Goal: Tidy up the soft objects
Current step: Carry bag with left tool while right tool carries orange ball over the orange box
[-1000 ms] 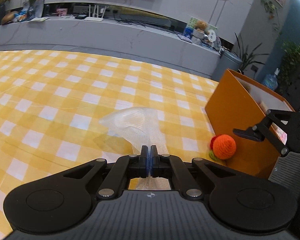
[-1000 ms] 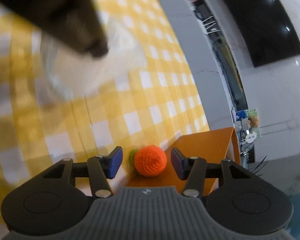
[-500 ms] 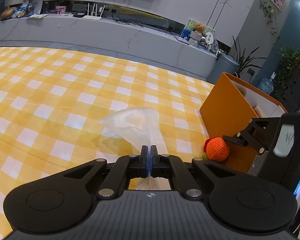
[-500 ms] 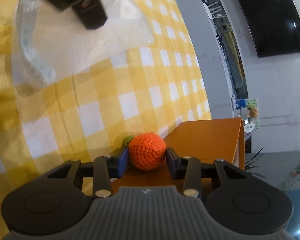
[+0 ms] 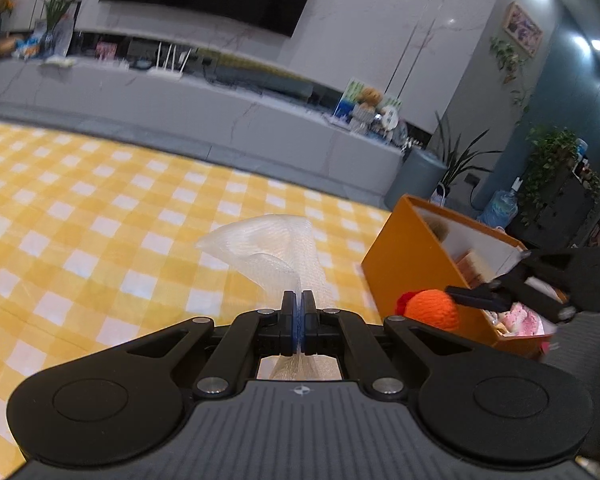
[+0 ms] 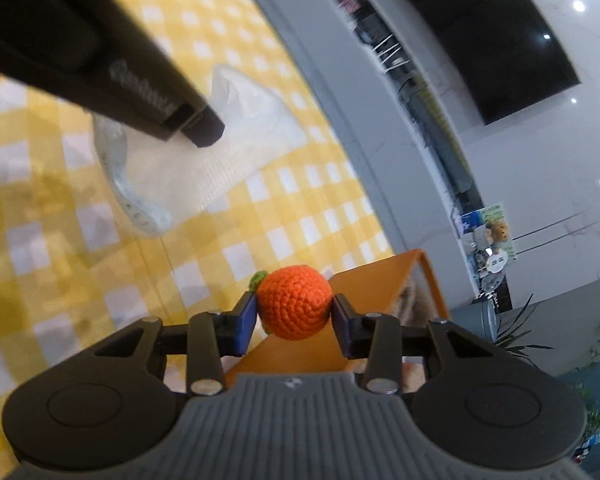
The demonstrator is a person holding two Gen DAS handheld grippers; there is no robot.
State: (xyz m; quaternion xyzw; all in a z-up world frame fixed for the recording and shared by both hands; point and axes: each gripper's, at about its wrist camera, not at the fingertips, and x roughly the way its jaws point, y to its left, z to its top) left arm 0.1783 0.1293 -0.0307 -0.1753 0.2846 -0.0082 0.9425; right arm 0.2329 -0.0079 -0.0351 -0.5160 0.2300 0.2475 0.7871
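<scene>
My left gripper [image 5: 299,312] is shut on the edge of a clear mesh bag [image 5: 268,248], which lifts off the yellow checked tablecloth [image 5: 100,216]. An orange crocheted ball [image 6: 294,306] with a green leaf is squeezed between the blue pads of my right gripper [image 6: 295,320], raised off the cloth beside the orange box [image 6: 380,280]. From the left wrist view, the ball [image 5: 432,310] and the right gripper [image 5: 476,298] hang in front of the orange box [image 5: 412,264]. The left gripper's body [image 6: 100,60] crosses the top left of the right wrist view over the bag [image 6: 220,152].
The orange box holds soft items, a pink one [image 5: 516,318] among them. Beyond the cloth stand a long grey TV bench [image 5: 220,108], a grey bin [image 5: 414,180] and potted plants [image 5: 552,168].
My right gripper closed on the orange ball and lifted it off the cloth beside the box. My left gripper rose a little with the mesh bag still pinched.
</scene>
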